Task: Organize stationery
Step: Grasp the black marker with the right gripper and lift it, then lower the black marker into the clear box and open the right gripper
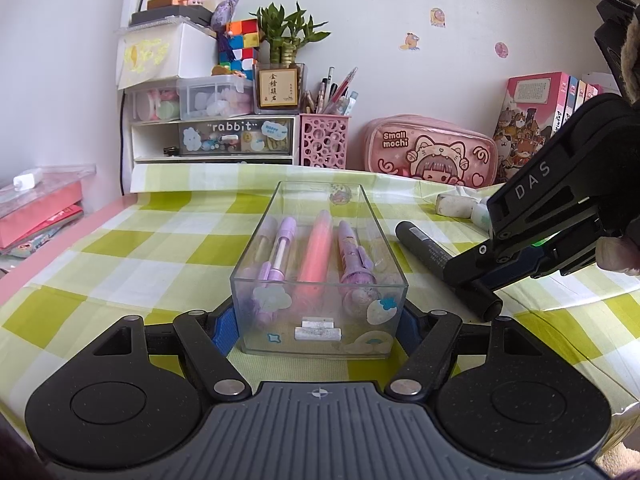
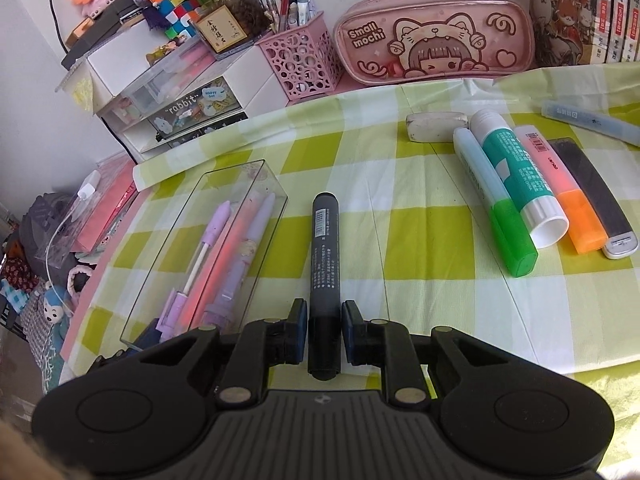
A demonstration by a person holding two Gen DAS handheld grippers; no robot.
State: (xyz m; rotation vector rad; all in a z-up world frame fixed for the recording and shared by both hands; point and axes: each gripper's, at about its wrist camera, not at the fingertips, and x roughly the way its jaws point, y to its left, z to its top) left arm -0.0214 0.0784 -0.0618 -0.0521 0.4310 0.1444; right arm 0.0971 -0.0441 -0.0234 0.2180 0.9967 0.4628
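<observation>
A clear plastic box (image 1: 256,232) stands on the green checked cloth, and my left gripper (image 1: 318,326) is shut on its near end, one blue pad against each side wall. Inside it lie a purple pen (image 1: 280,248), a pink highlighter (image 1: 318,248) and a decorated purple pen (image 1: 352,256). Just right of the box (image 2: 236,168) a black marker (image 2: 325,240) lies on the cloth. My right gripper (image 2: 324,328) straddles the marker's near cap end, its pads close beside it with thin gaps. The left wrist view shows that gripper (image 1: 472,276) low over the marker (image 1: 432,248).
To the right lie a white eraser (image 2: 436,126), a green highlighter (image 2: 496,200), a glue stick (image 2: 520,176), an orange highlighter (image 2: 564,196), a black flat case (image 2: 596,192) and a blue pen (image 2: 592,122). A pink pencil case (image 2: 436,36), pen holder (image 2: 298,60) and drawers (image 2: 180,108) line the back.
</observation>
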